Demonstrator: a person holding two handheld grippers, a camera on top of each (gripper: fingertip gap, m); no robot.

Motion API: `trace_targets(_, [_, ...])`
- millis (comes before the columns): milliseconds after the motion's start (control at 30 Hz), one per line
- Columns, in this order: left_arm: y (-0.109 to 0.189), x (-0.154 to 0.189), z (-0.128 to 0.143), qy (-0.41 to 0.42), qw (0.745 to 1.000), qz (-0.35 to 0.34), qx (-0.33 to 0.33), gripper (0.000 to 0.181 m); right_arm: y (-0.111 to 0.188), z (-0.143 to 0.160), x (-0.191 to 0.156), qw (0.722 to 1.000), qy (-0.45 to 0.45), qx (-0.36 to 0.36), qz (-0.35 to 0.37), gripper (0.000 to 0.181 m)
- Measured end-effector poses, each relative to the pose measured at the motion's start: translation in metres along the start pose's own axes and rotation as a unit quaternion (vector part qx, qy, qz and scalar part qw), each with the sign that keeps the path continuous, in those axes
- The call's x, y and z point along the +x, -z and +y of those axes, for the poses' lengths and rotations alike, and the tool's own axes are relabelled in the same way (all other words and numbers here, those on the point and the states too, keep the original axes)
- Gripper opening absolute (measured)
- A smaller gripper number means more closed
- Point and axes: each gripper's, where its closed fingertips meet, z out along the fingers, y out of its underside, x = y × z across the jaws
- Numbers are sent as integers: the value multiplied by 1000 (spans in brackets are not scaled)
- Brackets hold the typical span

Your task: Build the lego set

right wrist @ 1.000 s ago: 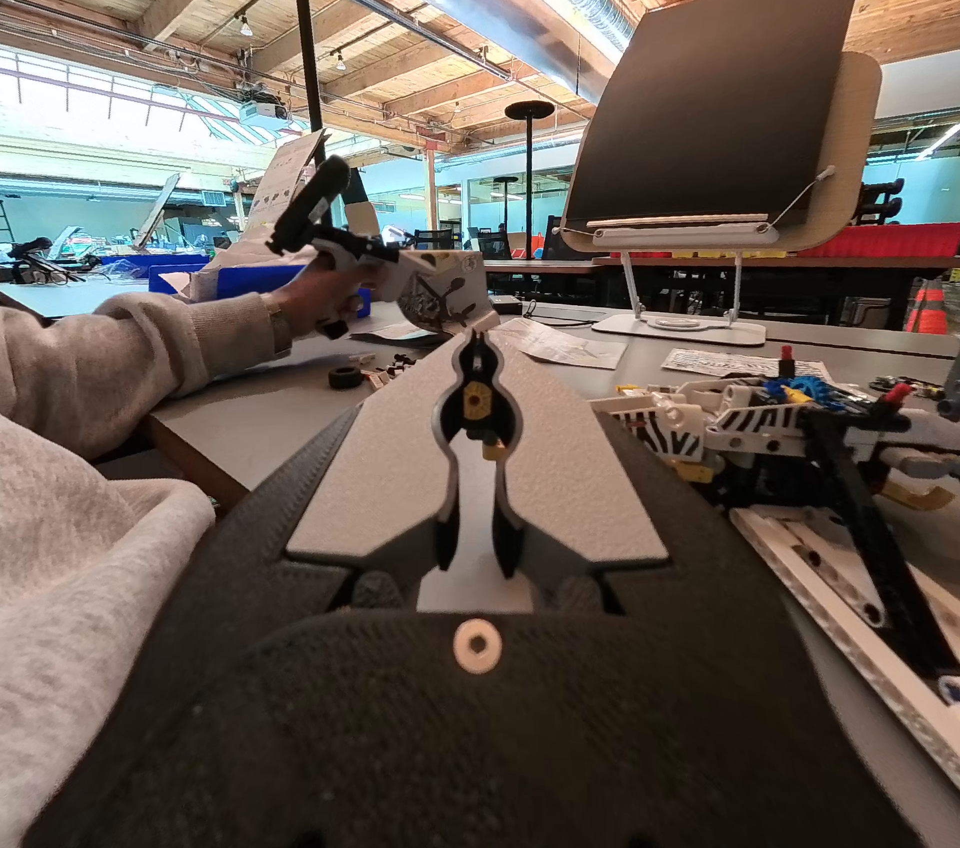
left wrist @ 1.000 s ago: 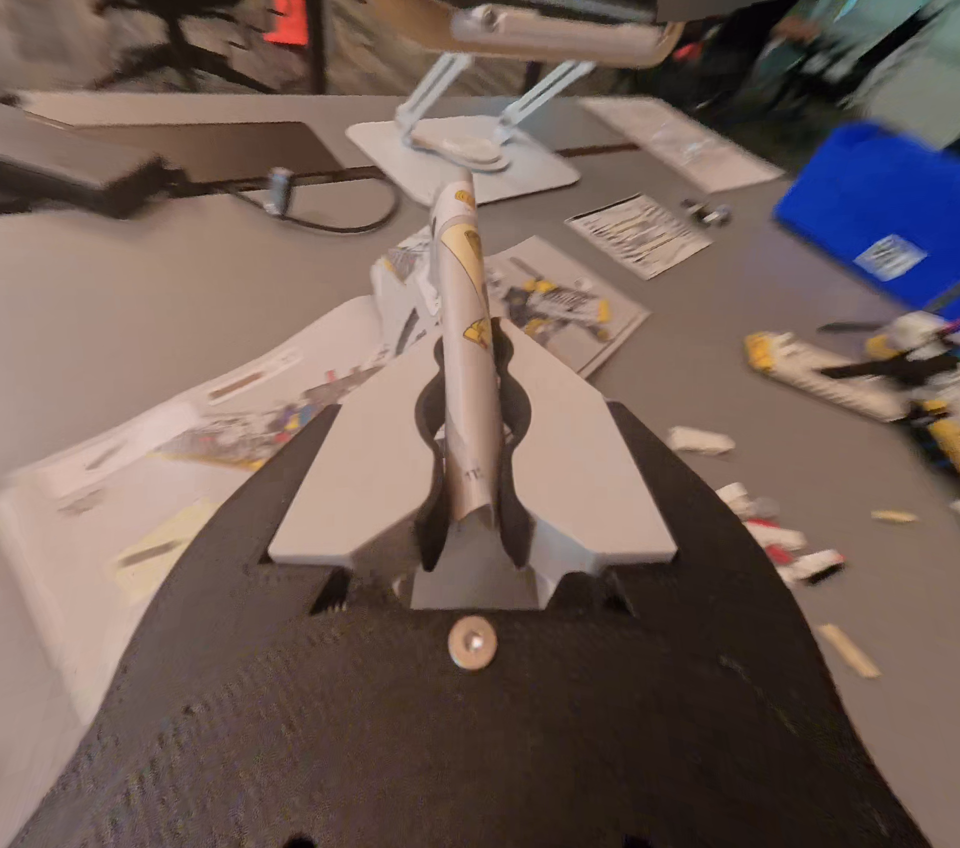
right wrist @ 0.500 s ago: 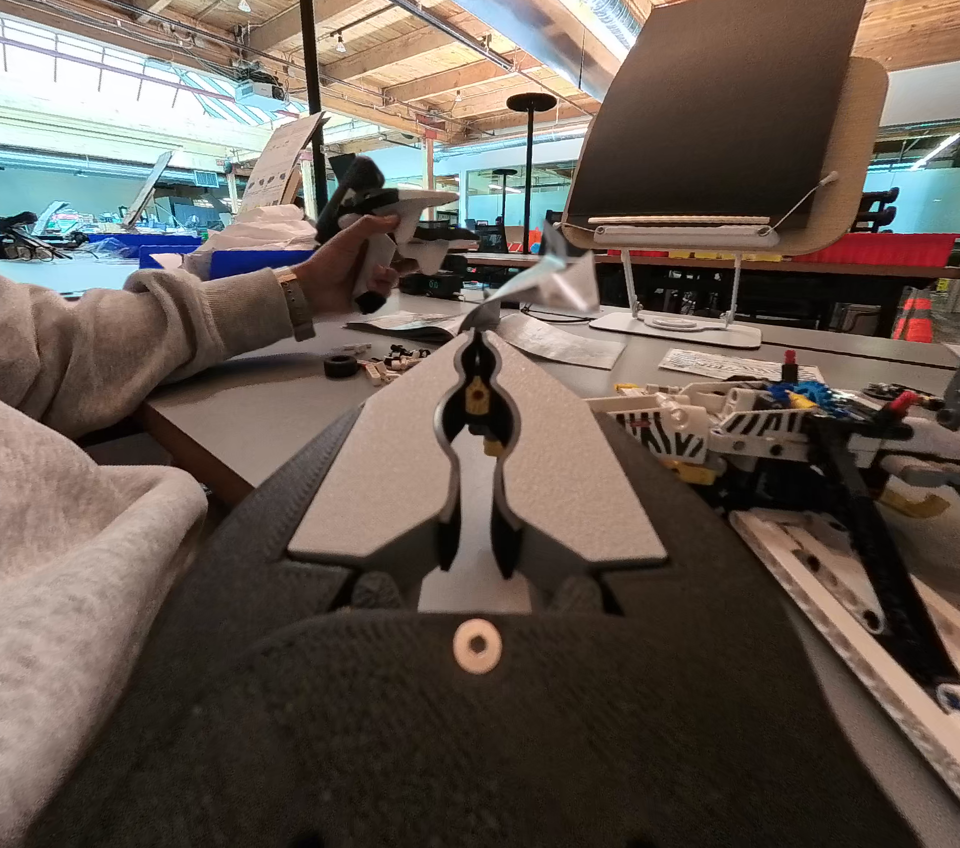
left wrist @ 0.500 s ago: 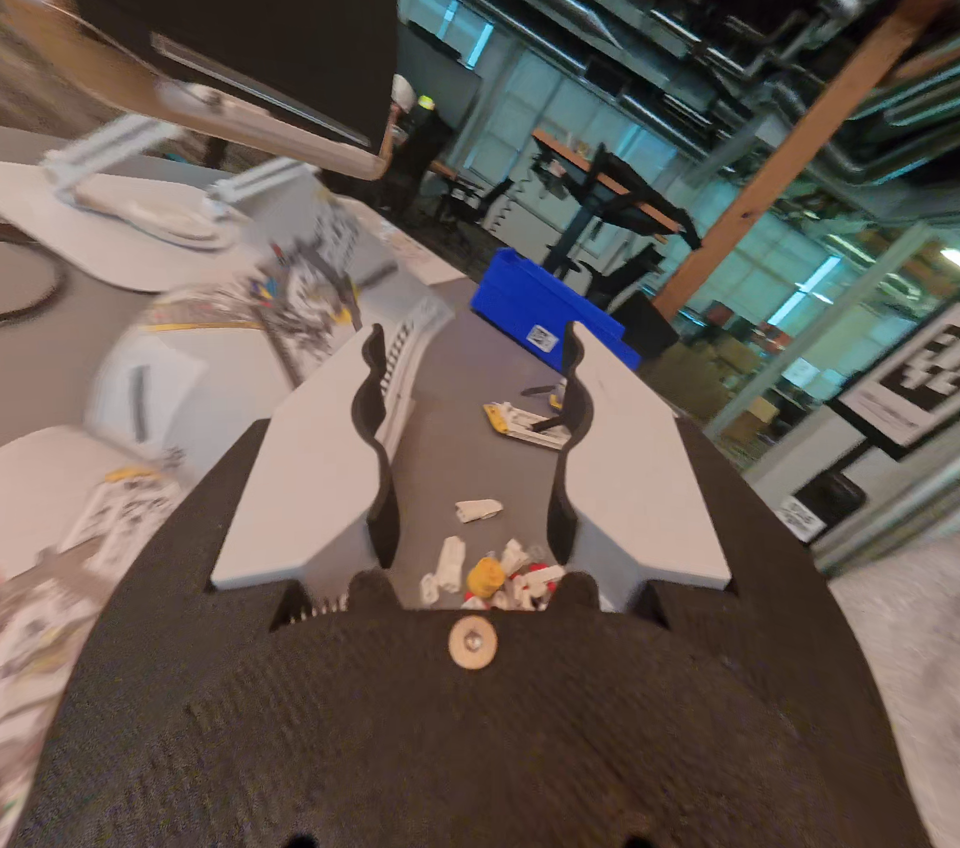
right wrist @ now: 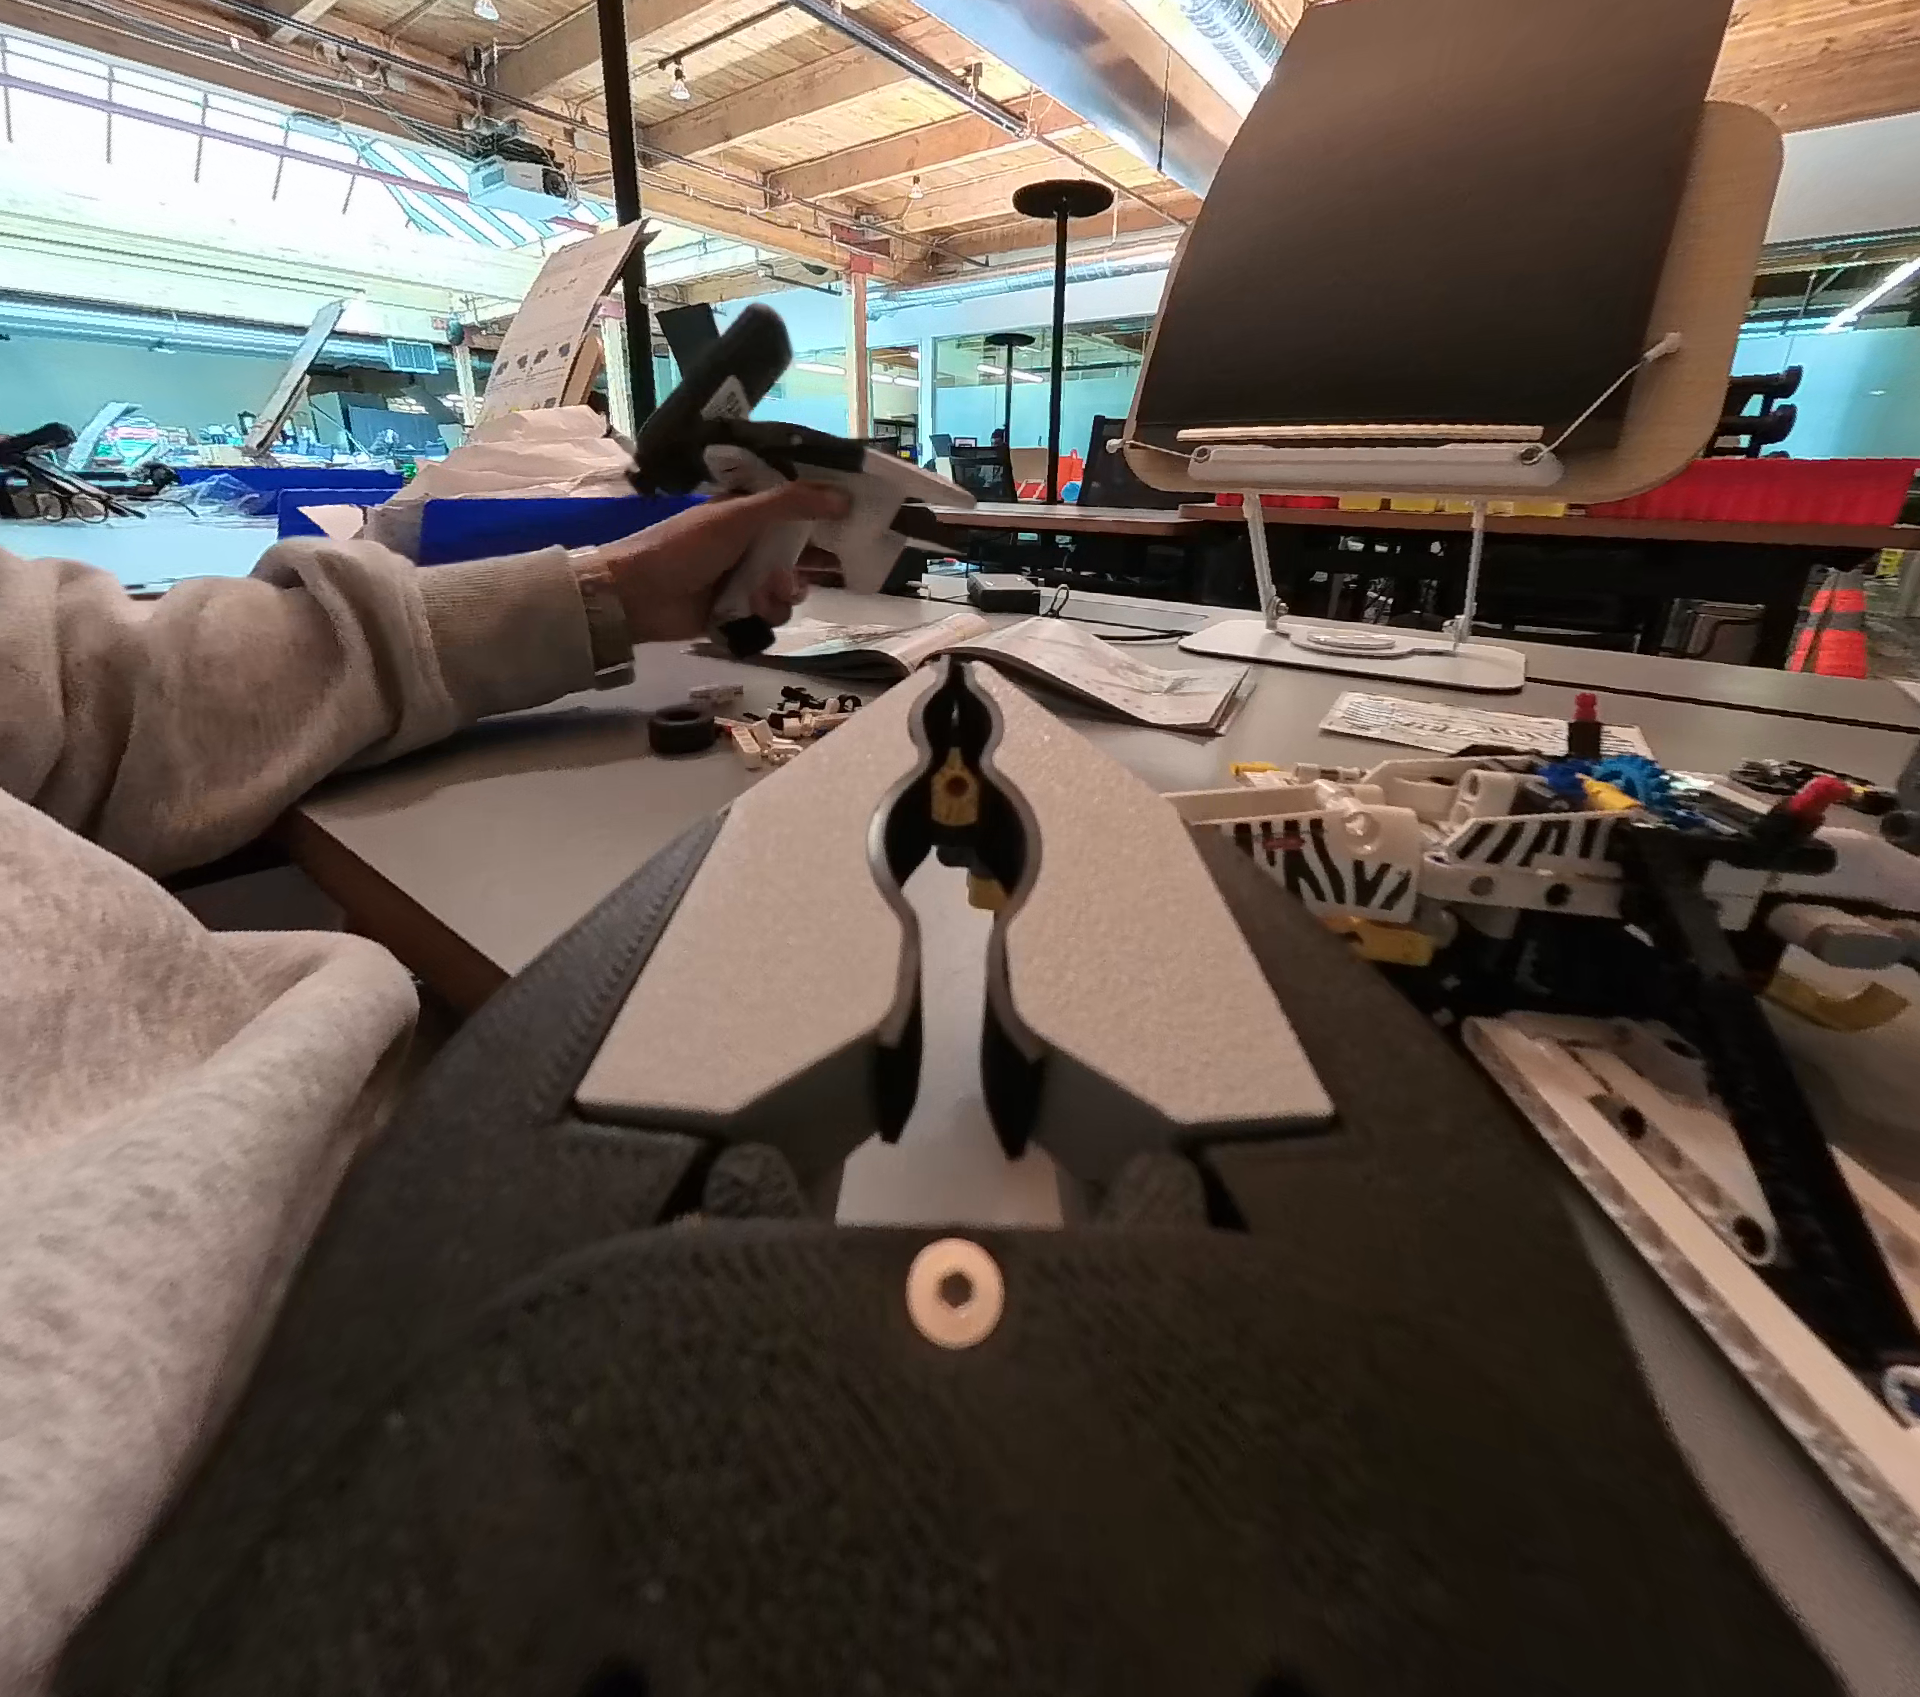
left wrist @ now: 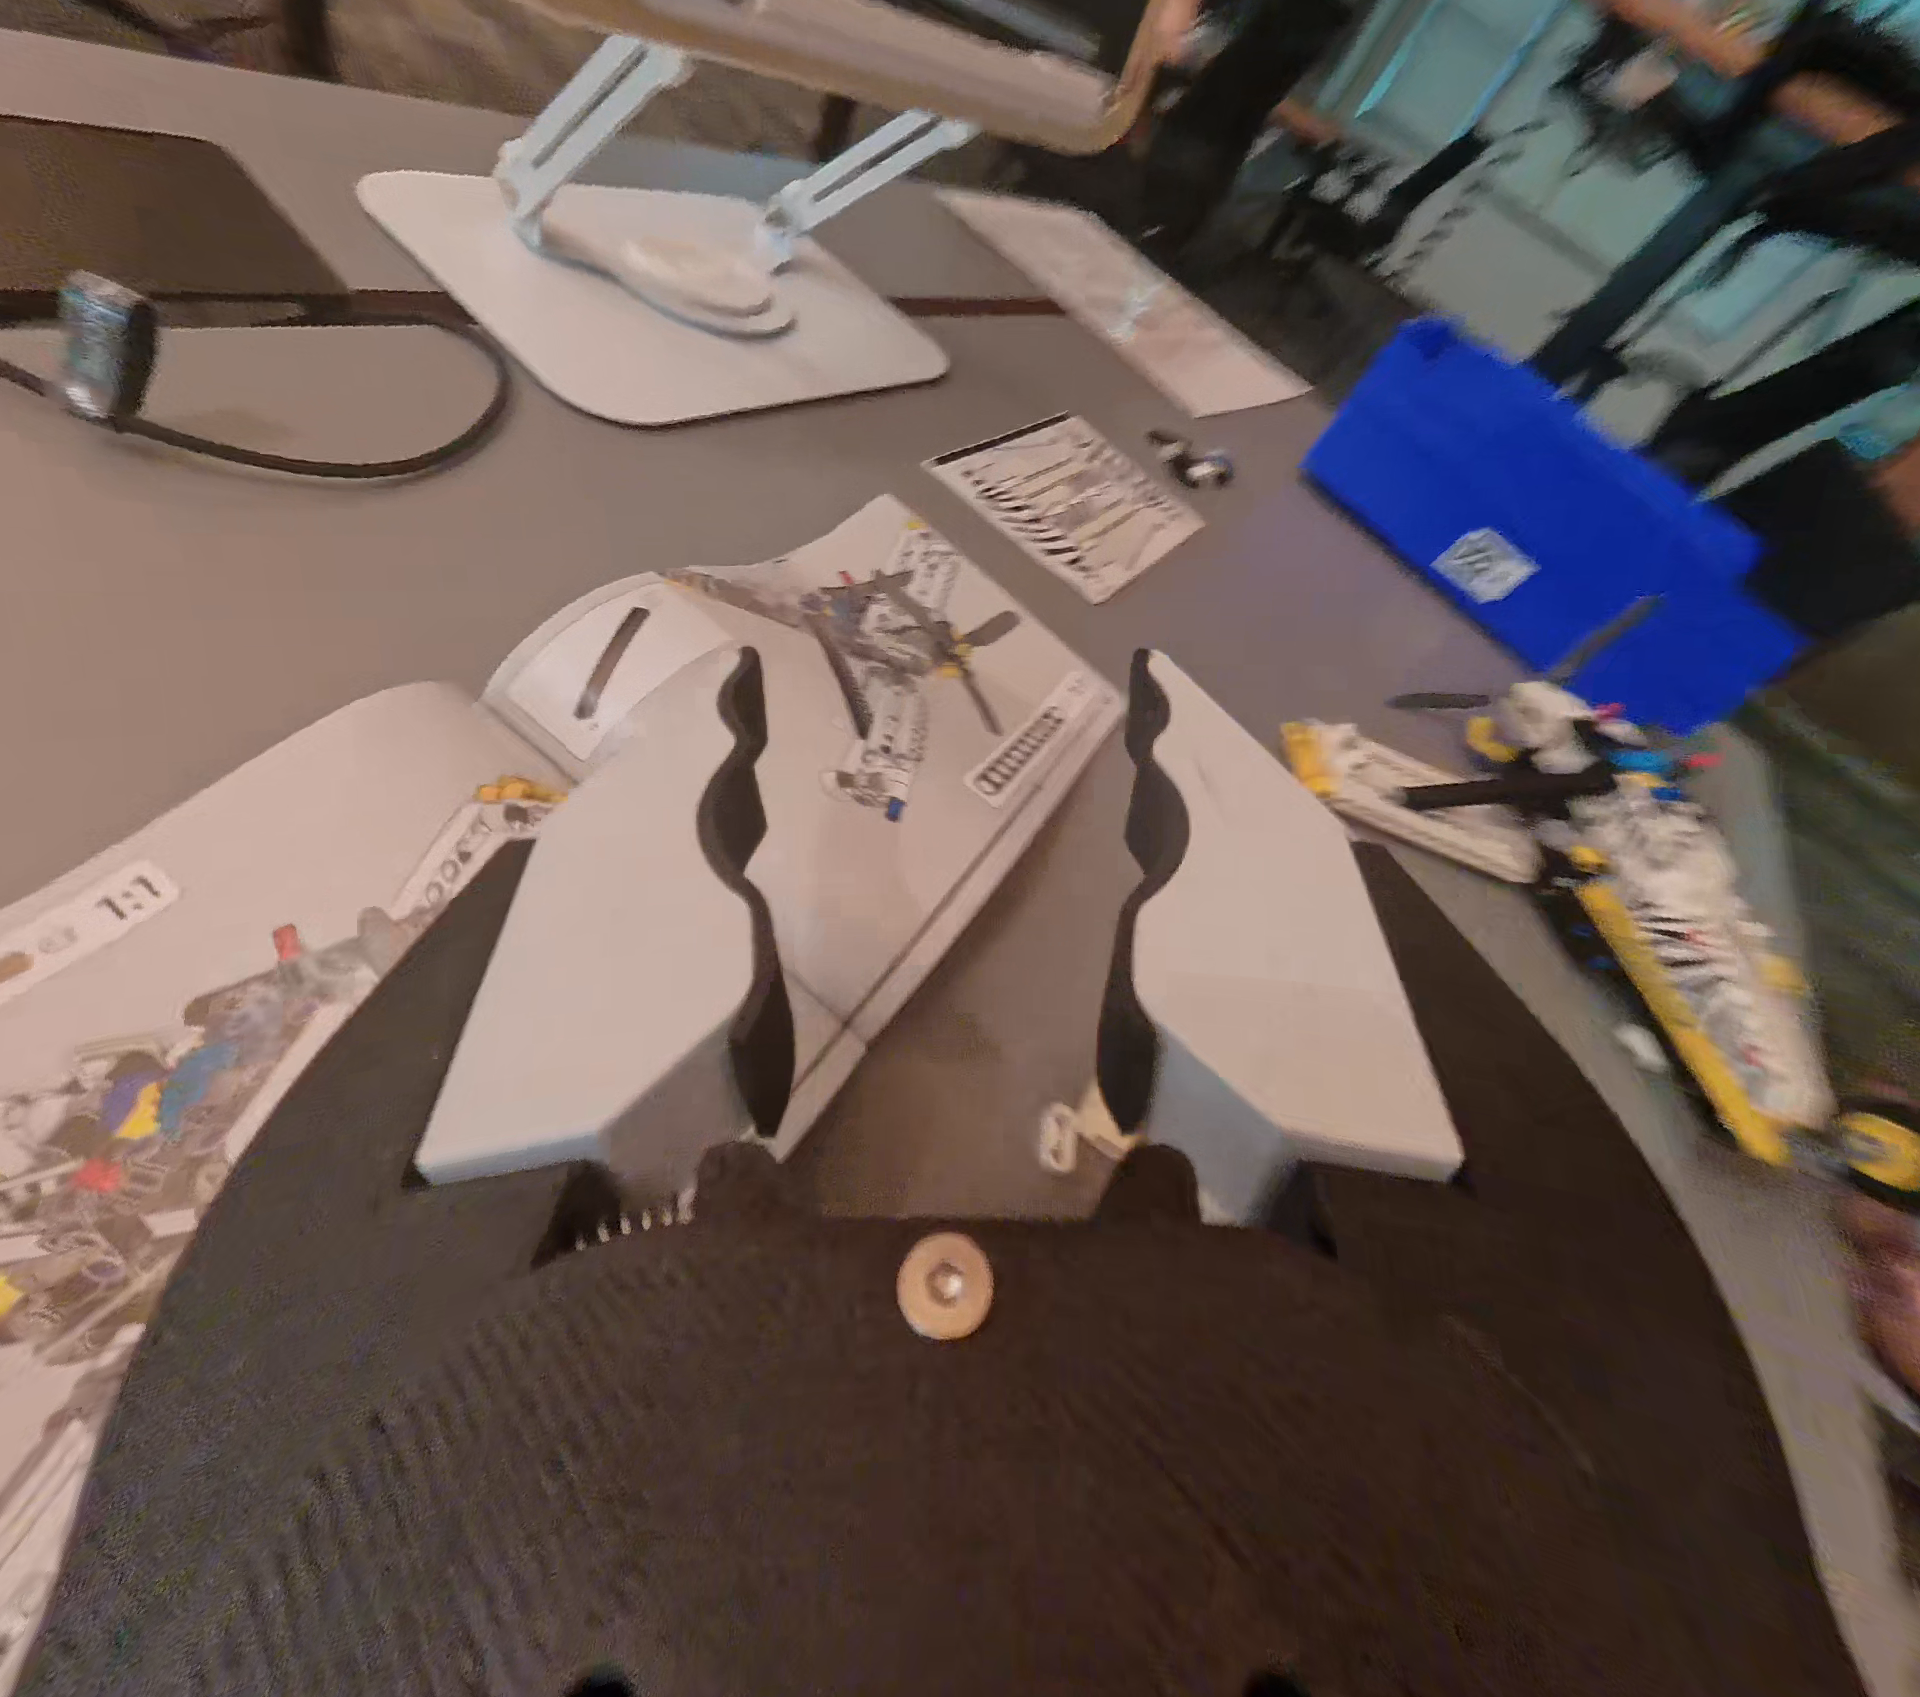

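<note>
My left gripper (left wrist: 940, 691) is open and empty, held above the open instruction booklet (left wrist: 925, 826) on the grey table. It also shows in the right wrist view (right wrist: 940, 517), held in a hand over the booklet (right wrist: 1049, 671). My right gripper (right wrist: 951, 686) is shut on a small yellow and black lego piece (right wrist: 956, 800), which sits in the hollow between the fingers. The partly built white, black and yellow model (right wrist: 1455, 847) lies just right of it, and shows at the right in the left wrist view (left wrist: 1621, 826).
A tablet stand (left wrist: 665, 317) and a black cable (left wrist: 312, 458) are at the back. A sticker sheet (left wrist: 1060, 494) and a blue bin (left wrist: 1538, 504) lie to the right. Loose pieces (right wrist: 774, 722) and a black tyre (right wrist: 681, 728) lie near the left table edge. People stand beyond the table. My hands' fingertips stand some 35 centimeters from each other.
My left gripper held a booklet page a second ago; it has let go, opened and swung about, and the page now lies flat. My right gripper has stayed still.
</note>
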Motion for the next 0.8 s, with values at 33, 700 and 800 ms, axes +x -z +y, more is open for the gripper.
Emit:
trace_targets(33, [-9,-4,2,-22,999,-36,-20,81,0,0,0,1000,-1,0,0,0])
trace_targets(700, [-63,-34,70,-106,943,-194,-247,39,1,0,2,1000,0,0,1,0])
trace_targets(800, [-59,-40,67,-84,948,-196,-238,8,2,0,2,1000,1,0,1,0])
